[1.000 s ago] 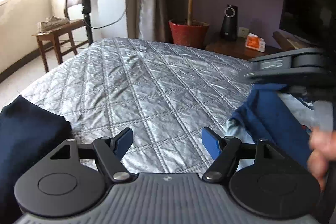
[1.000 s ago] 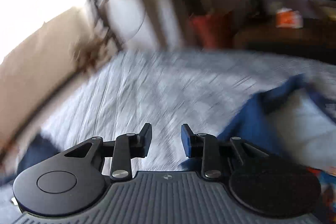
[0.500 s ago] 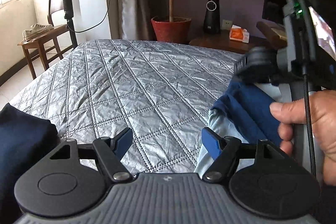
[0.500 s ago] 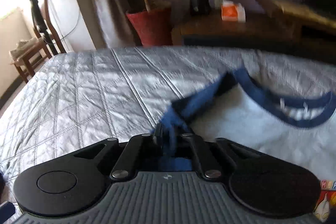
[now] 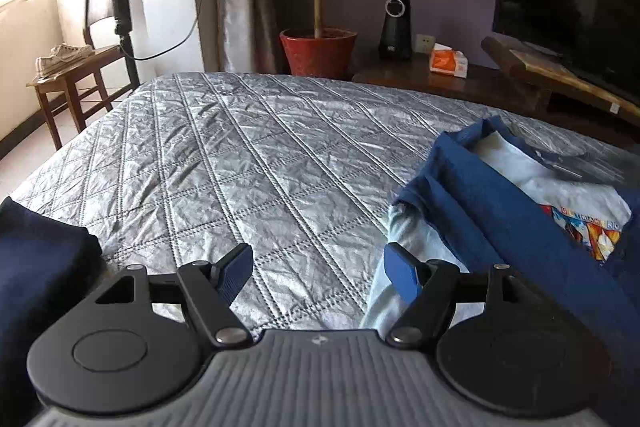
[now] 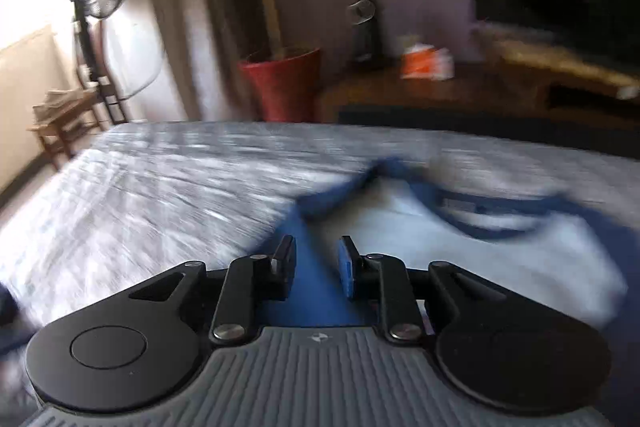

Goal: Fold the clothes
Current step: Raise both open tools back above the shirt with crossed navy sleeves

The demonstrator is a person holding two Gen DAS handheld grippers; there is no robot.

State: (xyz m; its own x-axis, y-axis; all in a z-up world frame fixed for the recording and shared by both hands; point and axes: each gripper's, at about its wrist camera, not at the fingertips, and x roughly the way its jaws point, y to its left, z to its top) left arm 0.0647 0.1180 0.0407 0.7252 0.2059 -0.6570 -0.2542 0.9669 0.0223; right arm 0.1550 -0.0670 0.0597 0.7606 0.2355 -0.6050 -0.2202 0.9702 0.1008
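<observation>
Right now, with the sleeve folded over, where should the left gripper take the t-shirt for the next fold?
I'd pinch the t-shirt at its pale lower edge, just ahead of the left gripper. That edge lies loose on the bed, so slide one finger under from the bare quilt side. The blue sleeve is already laid across; leave it.

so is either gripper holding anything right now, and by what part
Nothing is held. The left gripper stands open over the quilt. The right gripper is opening, its pads clear of the blue sleeve of the t-shirt lying between them.
</observation>
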